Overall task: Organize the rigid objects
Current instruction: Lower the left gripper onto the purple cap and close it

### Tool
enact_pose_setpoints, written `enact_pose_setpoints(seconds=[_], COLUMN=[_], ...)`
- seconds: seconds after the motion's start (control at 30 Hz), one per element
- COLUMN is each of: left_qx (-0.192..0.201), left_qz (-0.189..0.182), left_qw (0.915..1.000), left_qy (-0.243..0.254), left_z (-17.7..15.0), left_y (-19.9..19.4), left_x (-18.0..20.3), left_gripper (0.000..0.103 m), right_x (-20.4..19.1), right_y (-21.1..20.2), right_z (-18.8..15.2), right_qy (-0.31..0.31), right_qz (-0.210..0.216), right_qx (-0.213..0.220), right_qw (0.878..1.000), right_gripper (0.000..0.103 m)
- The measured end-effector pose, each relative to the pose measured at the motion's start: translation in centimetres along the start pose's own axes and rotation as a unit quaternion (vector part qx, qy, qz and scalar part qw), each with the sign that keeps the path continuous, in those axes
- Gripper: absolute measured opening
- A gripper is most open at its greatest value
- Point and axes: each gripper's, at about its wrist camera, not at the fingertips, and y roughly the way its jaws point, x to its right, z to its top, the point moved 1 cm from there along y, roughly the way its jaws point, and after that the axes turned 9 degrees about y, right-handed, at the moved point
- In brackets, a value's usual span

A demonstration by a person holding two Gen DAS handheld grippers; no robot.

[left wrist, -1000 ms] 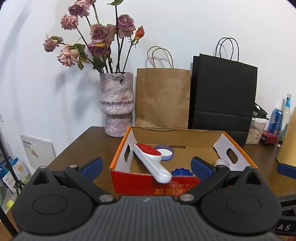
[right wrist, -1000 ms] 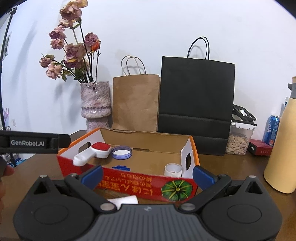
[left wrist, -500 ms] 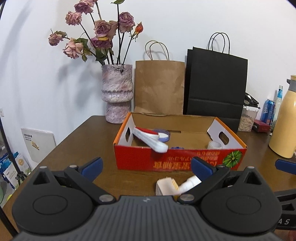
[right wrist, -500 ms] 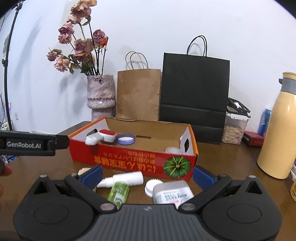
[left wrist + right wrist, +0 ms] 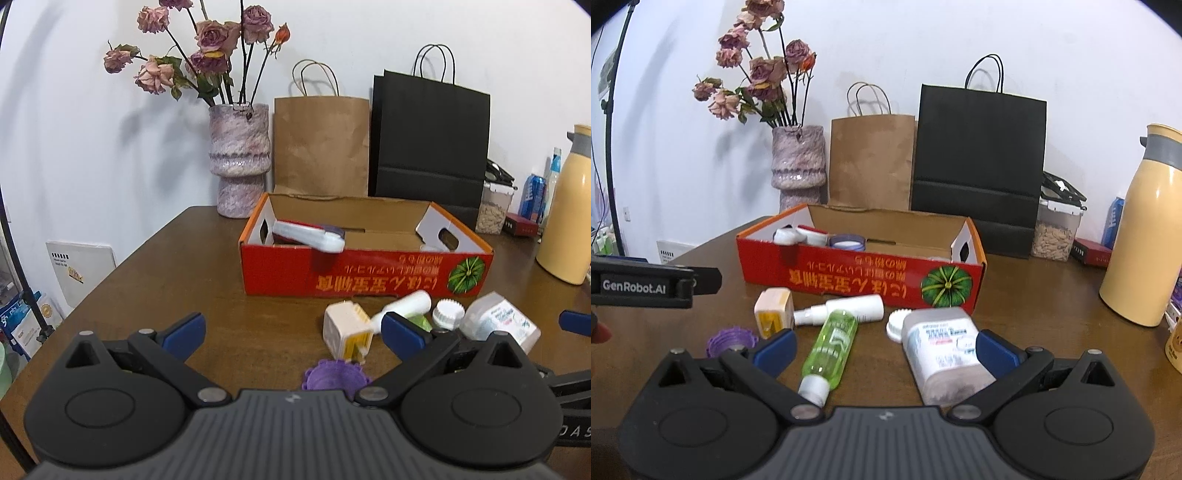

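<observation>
L gripper [image 5: 291, 326]: jaws apart, empty
R gripper [image 5: 884, 347]: jaws apart, empty
Green bottle [image 5: 830, 352]: btwn R fingers, untouched
White jar [image 5: 943, 350]: by R's right finger
Red box [image 5: 864, 273]: ahead, beyond items

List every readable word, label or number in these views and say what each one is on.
"GenRobot.AI": on the left gripper's black body, seen from the right wrist view.
"DAS": partial letters on the black arm at the left wrist view's right edge.
Orange print on the red cardboard box: upside down, not readable.
White bottle's label: too blurred.
Green bottle's label: too small.
</observation>
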Motion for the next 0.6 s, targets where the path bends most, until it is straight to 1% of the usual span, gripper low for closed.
enact_pose_setpoints(seconds=[0.37, 0.6], left_qx=[-0.024, -0.039], left_qz=[-0.01, -0.015], left_qw=[0.9996, 0.9989], left_qy=[0.012, 0.02], left_z=[-2.1, -2.7], left_y=[0.4, 1.2], left_x=[0.4, 0.9], left_gripper=[0.103, 0.103], right_x=[-0.2, 0.2], right_y=[-0.4, -0.1], right_z=[-1.5, -2.0], right_qy=[-0.006, 0.001], right_qz=[-0.003, -0.011], right_qx=[-0.014, -0.018], right_qw=[1.0, 1.0], right_gripper=[0.103, 0.103])
